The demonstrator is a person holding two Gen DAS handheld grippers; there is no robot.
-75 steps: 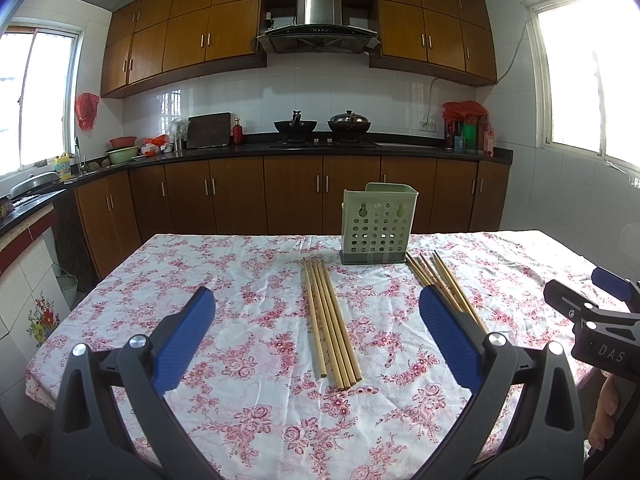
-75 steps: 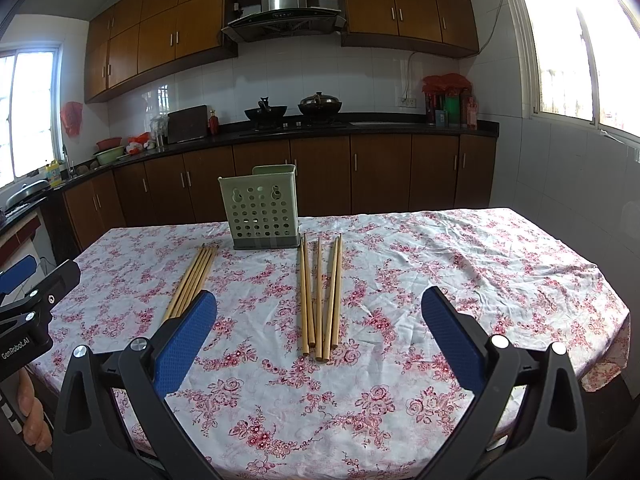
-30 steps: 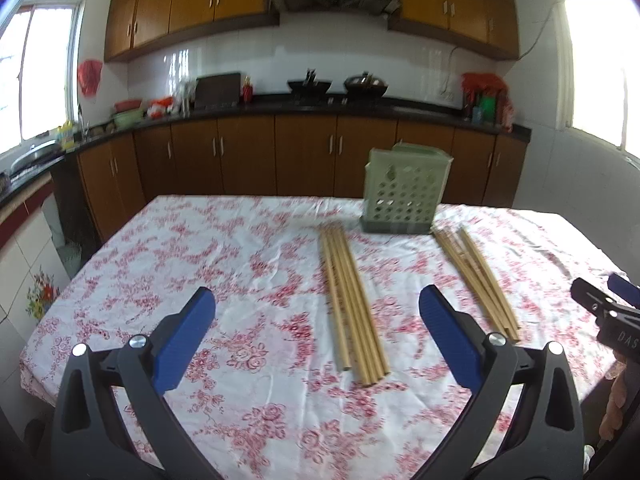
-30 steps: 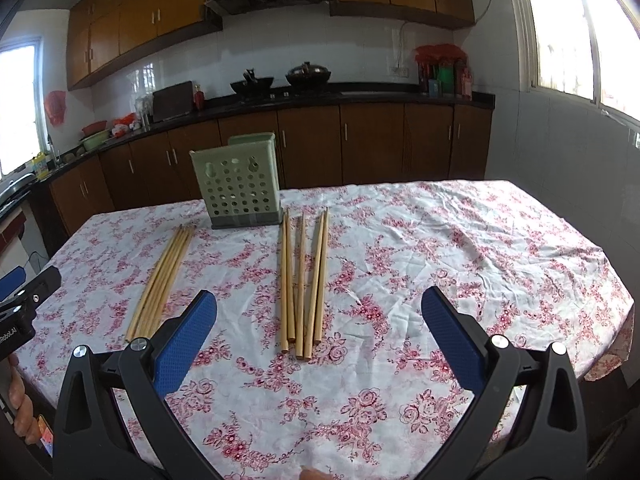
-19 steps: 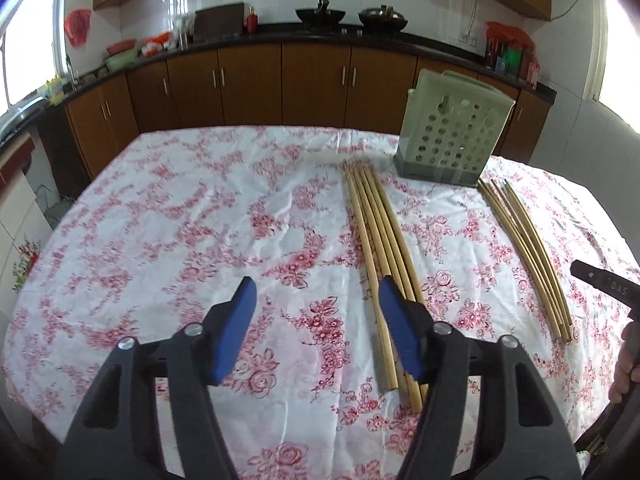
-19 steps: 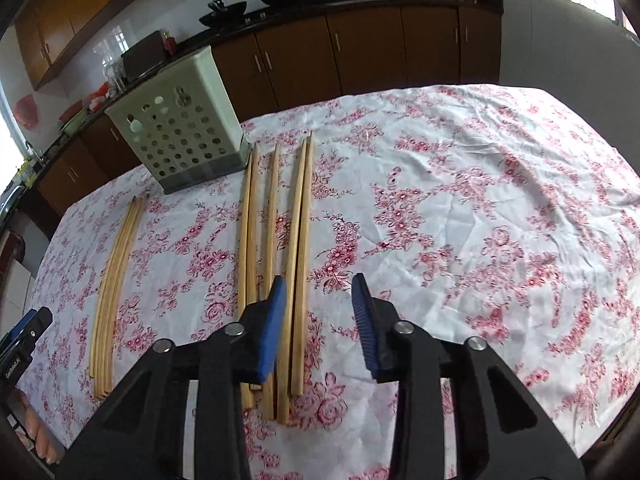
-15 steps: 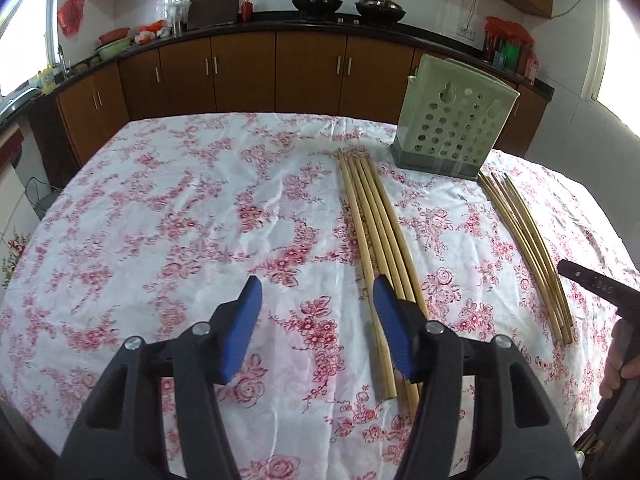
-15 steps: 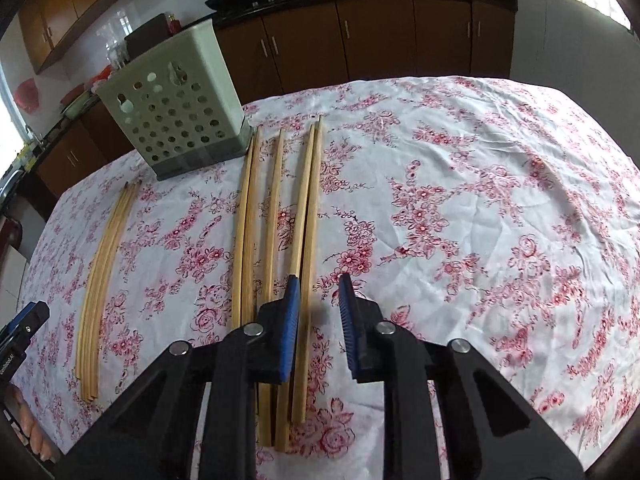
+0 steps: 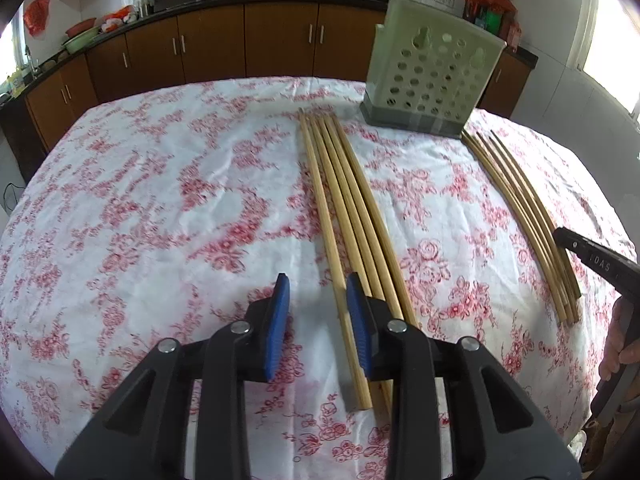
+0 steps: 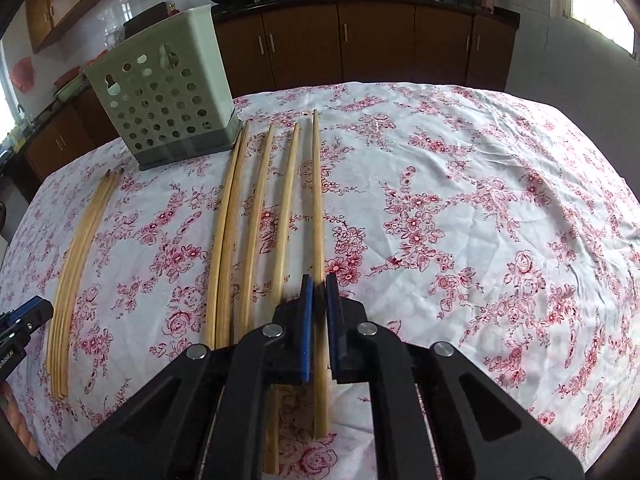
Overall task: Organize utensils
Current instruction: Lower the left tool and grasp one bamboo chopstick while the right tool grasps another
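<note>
Two groups of long bamboo chopsticks lie on the floral tablecloth in front of a green perforated utensil holder (image 9: 432, 76), which also shows in the right wrist view (image 10: 168, 104). My left gripper (image 9: 318, 320) is half closed, low over the near end of the left group (image 9: 348, 216); the leftmost chopstick (image 9: 334, 264) lies between its pads, untouched. My right gripper (image 10: 318, 312) is nearly shut around the rightmost chopstick (image 10: 317, 208) of the right group (image 10: 256, 216); the pads look to be touching it.
The table (image 9: 140, 200) has a white cloth with red flowers. Brown kitchen cabinets (image 9: 208, 48) and a counter with woks stand behind. The right gripper's body shows at the left wrist view's right edge (image 9: 596, 264).
Both grippers have dropped toward the table and moved forward over the chopsticks. Both have closed in from wide open, the right one almost fully around one chopstick.
</note>
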